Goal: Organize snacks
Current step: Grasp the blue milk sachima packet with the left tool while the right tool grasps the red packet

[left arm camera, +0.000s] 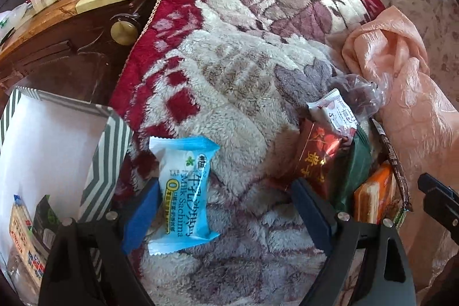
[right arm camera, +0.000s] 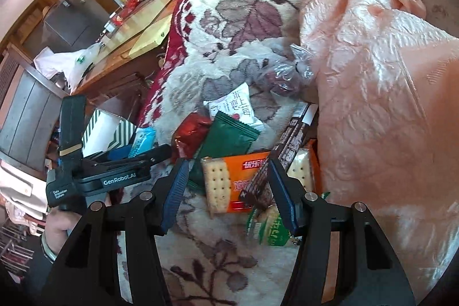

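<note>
The blue Sachima packet (left arm camera: 183, 194) lies flat on the fleece blanket (left arm camera: 243, 53), its long axis running away from you, and your left gripper (left arm camera: 226, 208) is right on it: wide open, holding nothing, left finger pad (left arm camera: 140, 217) touching the packet's edge, the right one well clear. You're off-centre, so I'd shift left before closing. The striped box (left arm camera: 106, 151) sits just beside, to the left, snacks already inside. Your right gripper (right arm camera: 229, 188) hangs open and empty over the pile: orange cracker pack (right arm camera: 229, 182), brown bar (right arm camera: 284, 154) lying across it, green packet (right arm camera: 226, 136) behind. The pink quilt (right arm camera: 373, 76) crowds the right.
</note>
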`<state>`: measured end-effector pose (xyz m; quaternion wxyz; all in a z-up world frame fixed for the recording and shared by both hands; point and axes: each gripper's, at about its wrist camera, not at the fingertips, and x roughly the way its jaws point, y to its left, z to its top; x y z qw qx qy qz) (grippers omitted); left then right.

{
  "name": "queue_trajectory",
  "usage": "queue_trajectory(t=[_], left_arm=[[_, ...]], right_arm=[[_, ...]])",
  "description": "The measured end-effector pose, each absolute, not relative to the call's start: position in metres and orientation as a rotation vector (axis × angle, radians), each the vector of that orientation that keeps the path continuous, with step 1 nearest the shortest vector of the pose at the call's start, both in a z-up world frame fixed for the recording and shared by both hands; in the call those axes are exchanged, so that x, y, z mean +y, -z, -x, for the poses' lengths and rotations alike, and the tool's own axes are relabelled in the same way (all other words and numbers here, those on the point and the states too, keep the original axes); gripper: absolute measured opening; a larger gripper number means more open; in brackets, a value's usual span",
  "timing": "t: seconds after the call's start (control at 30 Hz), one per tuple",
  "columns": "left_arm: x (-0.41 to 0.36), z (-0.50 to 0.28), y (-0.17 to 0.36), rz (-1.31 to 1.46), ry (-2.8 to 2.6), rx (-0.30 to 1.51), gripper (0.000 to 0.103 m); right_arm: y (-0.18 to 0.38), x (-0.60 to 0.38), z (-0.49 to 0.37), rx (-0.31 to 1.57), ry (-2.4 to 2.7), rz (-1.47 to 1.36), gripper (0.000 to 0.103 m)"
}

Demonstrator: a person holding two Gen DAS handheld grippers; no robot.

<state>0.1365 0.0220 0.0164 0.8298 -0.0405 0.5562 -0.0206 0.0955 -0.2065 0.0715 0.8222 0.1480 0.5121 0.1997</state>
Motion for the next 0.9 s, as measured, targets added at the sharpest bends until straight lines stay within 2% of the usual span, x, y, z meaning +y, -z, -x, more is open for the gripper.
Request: queue_trajectory(t=[0.1,0.27,0.4,0.63,0.9], left_arm=[[0.025,-0.139,-0.012,0.107,0.054,1.196,0.084],[0.028,-0.139,-0.011,0.131,0.044,1.203,0.078],[0.03,-0.133,-0.009,0.127,0.042,1.222,0.078],[0.039,-0.129,-0.006,0.117,0.033,1.231,0.078],[0.04,-0.137,-0.003,0.121,0.022,1.237,0.079]], right_arm=[[-0.076,-0.206,-0.094,1.078,-0.438,-0.33,0.057],[-0.078,-0.188,-0.1,1.092,-0.493,-0.36,0.057],[-0.073,-0.161,-0.115,1.121,-0.536,-0.404,0.057],[-0.04,-0.115,-0.154,1.275,-0.48,-0.388,0.057],[-0.018,-0.108,-0.176,1.272,-0.43,-0.322,0.057]])
